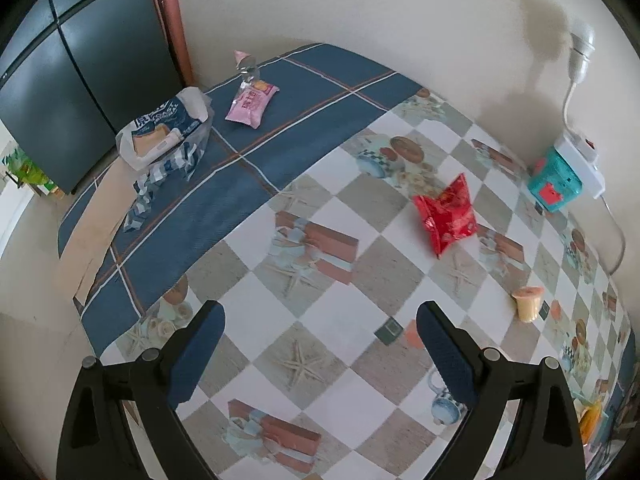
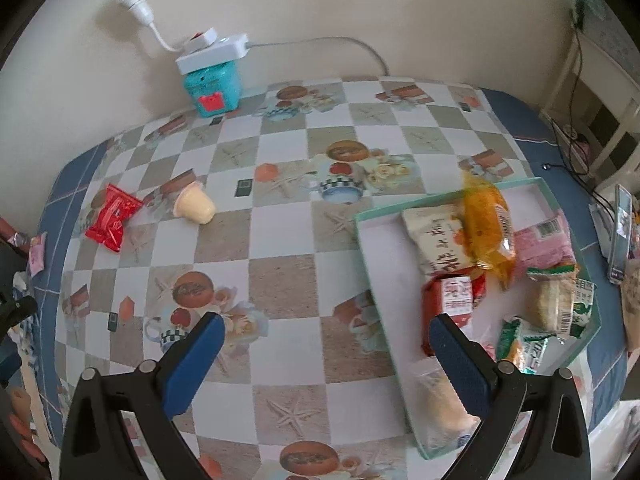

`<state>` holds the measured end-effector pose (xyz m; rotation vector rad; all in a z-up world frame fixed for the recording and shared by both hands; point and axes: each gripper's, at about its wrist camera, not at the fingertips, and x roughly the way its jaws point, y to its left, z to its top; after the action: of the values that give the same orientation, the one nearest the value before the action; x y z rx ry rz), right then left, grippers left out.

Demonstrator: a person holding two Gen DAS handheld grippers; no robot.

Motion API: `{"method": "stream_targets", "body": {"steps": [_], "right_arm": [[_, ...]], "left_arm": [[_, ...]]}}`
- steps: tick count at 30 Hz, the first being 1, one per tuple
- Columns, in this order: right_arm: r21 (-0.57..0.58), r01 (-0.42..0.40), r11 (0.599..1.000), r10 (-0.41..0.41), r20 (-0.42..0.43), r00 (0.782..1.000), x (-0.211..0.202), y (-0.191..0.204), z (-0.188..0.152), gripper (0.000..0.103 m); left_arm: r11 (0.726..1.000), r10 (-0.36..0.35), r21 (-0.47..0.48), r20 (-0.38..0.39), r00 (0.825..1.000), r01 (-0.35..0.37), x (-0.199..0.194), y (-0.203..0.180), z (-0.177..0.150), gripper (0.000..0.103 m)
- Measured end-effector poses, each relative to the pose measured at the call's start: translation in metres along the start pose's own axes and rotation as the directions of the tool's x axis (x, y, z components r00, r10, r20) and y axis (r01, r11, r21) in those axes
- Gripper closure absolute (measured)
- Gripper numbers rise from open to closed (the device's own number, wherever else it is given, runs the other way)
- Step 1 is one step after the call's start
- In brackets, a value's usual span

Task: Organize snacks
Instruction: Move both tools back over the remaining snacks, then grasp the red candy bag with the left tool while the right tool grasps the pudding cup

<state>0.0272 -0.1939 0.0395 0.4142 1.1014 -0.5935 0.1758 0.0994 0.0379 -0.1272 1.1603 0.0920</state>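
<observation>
A red snack packet (image 1: 446, 212) lies on the checked tablecloth, also in the right wrist view (image 2: 113, 218). A pale jelly cup (image 1: 529, 303) lies tipped over beside it (image 2: 196, 204). A pink packet (image 1: 252, 102) and an opened bread bag (image 1: 166, 132) lie at the far left end. A teal-rimmed tray (image 2: 576, 356) holds several snack packets, with an orange packet (image 2: 486, 224) blurred above them. My left gripper (image 1: 320, 336) is open and empty above the table. My right gripper (image 2: 326, 344) is open and empty at the tray's left edge.
A teal box (image 2: 212, 88) with a white power strip (image 2: 212, 50) on top stands against the back wall. A dark fridge (image 1: 60, 80) stands beyond the table's left end. A phone (image 2: 620, 232) lies right of the tray. A clear wrapper (image 1: 248, 66) stands behind the pink packet.
</observation>
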Motion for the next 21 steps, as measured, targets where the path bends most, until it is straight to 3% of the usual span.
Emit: {"method": "stream_targets", "body": {"steps": [8,14,18,21], "right_arm": [[-0.045,-0.04,0.998,0.04,0.0,0.999,0.014,0.027,0.01,0.0],[-0.089,-0.116,0.989,0.114,-0.026,0.993,0.043,0.053,0.034,0.0],[-0.162,-0.149,0.975,0.142,-0.054,0.988,0.066,0.075,0.056,0.0],[-0.218,-0.135,0.967,0.123,-0.066,0.99,0.081,0.088,0.07,0.0]], "left_arm": [[1.0,-0.015,-0.014,-0.035,0.999,0.014,0.023,0.004,0.012,0.006],[0.991,-0.064,0.114,-0.02,0.998,0.066,0.042,-0.032,0.042,0.006],[0.945,-0.17,0.272,-0.073,0.983,0.183,0.059,-0.067,0.063,0.006],[0.872,-0.154,0.456,-0.091,0.984,0.178,0.074,-0.1,0.068,0.006]]}}
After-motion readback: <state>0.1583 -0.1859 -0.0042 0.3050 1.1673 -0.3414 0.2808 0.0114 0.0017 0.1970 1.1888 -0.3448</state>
